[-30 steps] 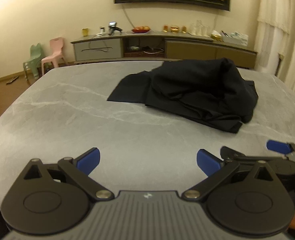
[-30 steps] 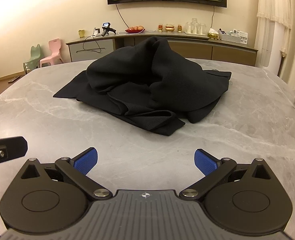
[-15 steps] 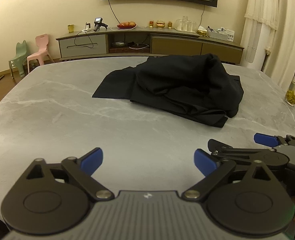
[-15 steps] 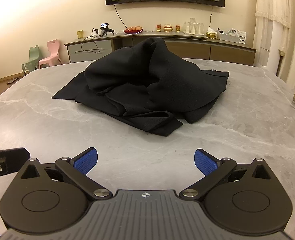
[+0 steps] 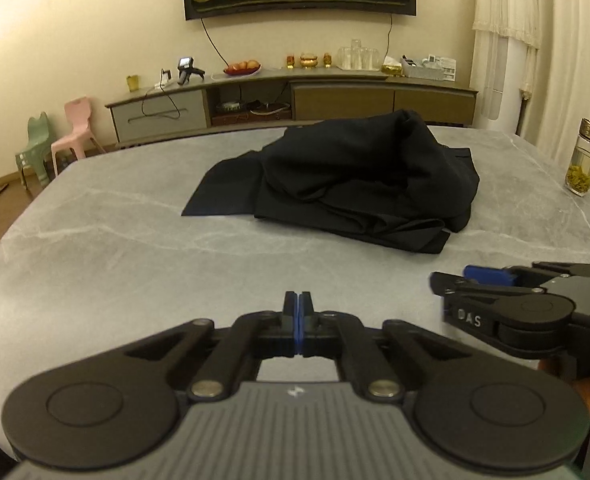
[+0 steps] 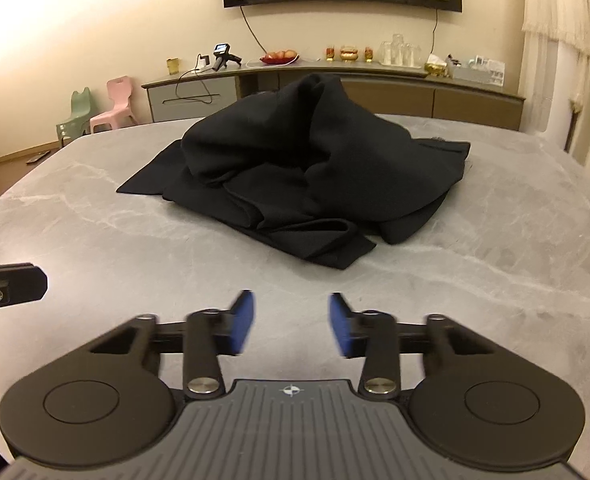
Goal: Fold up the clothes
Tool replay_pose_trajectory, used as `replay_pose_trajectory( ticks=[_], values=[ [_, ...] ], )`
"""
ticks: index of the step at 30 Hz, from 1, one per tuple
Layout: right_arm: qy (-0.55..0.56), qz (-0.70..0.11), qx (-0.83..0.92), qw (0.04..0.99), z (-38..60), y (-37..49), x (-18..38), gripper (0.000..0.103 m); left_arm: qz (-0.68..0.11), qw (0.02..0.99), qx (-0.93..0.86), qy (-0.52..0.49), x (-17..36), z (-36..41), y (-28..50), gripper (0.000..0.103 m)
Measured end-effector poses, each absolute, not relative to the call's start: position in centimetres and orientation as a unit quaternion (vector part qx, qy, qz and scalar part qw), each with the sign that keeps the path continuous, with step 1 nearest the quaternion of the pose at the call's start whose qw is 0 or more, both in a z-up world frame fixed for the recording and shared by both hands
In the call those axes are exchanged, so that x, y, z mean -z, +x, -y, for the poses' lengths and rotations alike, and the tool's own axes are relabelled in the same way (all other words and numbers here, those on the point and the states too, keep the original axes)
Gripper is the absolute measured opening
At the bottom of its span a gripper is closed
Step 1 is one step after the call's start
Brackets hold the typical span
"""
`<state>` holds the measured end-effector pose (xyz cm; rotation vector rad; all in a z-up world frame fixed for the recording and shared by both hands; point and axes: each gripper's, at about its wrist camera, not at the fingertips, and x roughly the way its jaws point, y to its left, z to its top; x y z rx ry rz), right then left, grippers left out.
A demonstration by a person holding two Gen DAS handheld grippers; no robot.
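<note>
— So, both grippers hang low over the near edge of the table [image 5: 95, 248], neither with anything in it. Why so?

— They hold back from the cloth, I'd say. The left gripper [image 5: 299, 322] has its blue pads pressed together on nothing at all. The right gripper [image 6: 291, 322] has its pads parted by a modest gap, a bit blurred, and that gap is bare too.

— And the garment?

— The black garment [image 6: 315, 176] sits out past them, toward the middle of the table, well apart from both pairs of fingers. It lies bunched: a hump rises in the centre, one flat panel spreads toward the left edge, and a creased flap points back at the near edge.

— Not folded, then?

— No, it's a rumpled heap, not a neat stack. I'd guess the flap nearest the grippers is the easy place to take hold, since it lies thin against the stone.

— Anything in the way?

— A glass bottle [image 5: 585, 162] stands by the right edge, clear of the cloth.
</note>
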<state>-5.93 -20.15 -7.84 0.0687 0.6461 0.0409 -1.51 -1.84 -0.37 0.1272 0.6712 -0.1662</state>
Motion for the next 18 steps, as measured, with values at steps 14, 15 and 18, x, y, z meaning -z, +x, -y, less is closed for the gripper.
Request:
replay_pose_trajectory(
  ticks=[14, 15, 18],
  values=[
    [0.047, -0.315, -0.037, 0.947, 20.6, -6.1, 7.6, 0.000, -0.332, 0.939, 0.085, 0.037, 0.0, 1.5, -1.3, 0.000],
    [0.048, -0.314, -0.038, 0.948, 20.5, -6.1, 7.5, 0.000, -0.332, 0.939, 0.086, 0.034, -0.1, 1.4, -1.3, 0.000],
    [0.049, -0.311, -0.040, 0.948, 20.4, -6.1, 7.2, 0.000, -0.328, 0.940, 0.086, 0.034, -0.9, 1.4, -1.4, 0.000]
  ],
)
